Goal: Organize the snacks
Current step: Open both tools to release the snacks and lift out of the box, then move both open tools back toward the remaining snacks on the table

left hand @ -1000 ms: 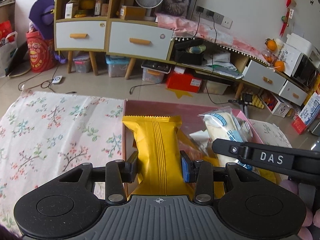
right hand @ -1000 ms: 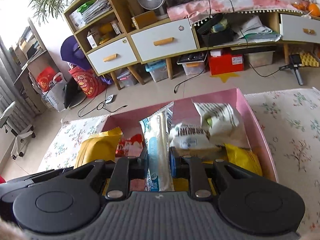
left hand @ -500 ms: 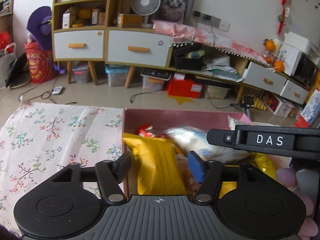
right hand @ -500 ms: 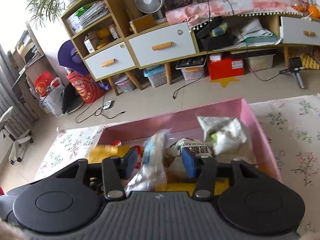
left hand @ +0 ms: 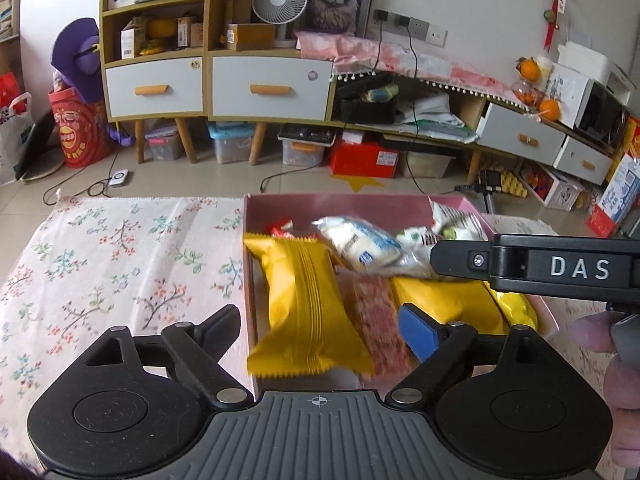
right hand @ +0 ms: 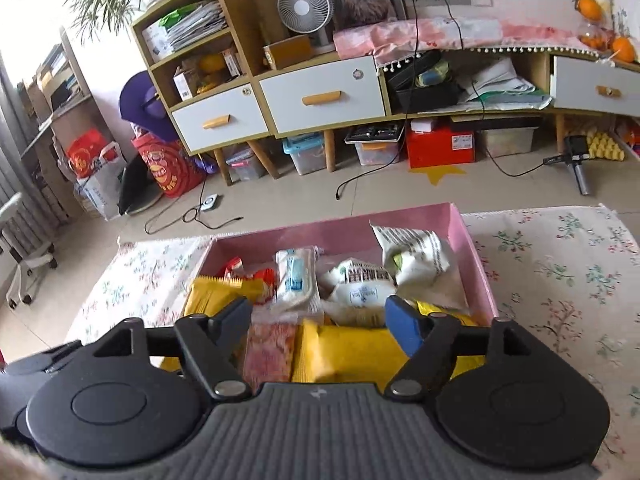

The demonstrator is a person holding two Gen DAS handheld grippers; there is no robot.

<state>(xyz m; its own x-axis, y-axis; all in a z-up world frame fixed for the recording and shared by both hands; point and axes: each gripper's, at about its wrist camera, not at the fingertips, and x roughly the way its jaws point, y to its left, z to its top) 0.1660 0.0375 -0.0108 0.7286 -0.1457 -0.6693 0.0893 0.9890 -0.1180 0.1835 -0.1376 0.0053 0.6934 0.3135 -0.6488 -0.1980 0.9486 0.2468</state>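
Now both grippers hover above the pink box (left hand: pixel 360 202) that stands on the desk, which is covered with a floral cloth (left hand: pixel 120 248). The left gripper (left hand: pixel 320 326) has its fingers (left hand: pixel 218 330) spread wide and released, and they grasp nothing. Between them, a little ahead, lies the orange-yellow snack pack (left hand: pixel 308 304), tilted against the left wall of the box, with its near end over the box edge; it touches neither finger. Just beside the right finger with the blue pad lies a pink speckled packet (left hand: pixel 380 320), and beyond that finger a flat yellow packet (left hand: pixel 448 304).

Further ahead of the left fingers a white and blue wrapped snack (left hand: pixel 360 240) rests on the other packs, and a small red packet (left hand: pixel 282 228) shows at the far left corner. The body of the right gripper, marked DAS, crosses the right side of this view.

The right gripper (right hand: pixel 320 316) is also released, with fingers (right hand: pixel 404 322) wide apart and empty. Ahead of them, in the box (right hand: pixel 472 256), lie the white and blue snack (right hand: pixel 298 280), a white pouch with dark print (right hand: pixel 360 284) and a white and green bag (right hand: pixel 420 264) leaning at the far right wall. Under the fingers lie the pink speckled packet (right hand: pixel 268 344) and the yellow packet (right hand: pixel 352 348).
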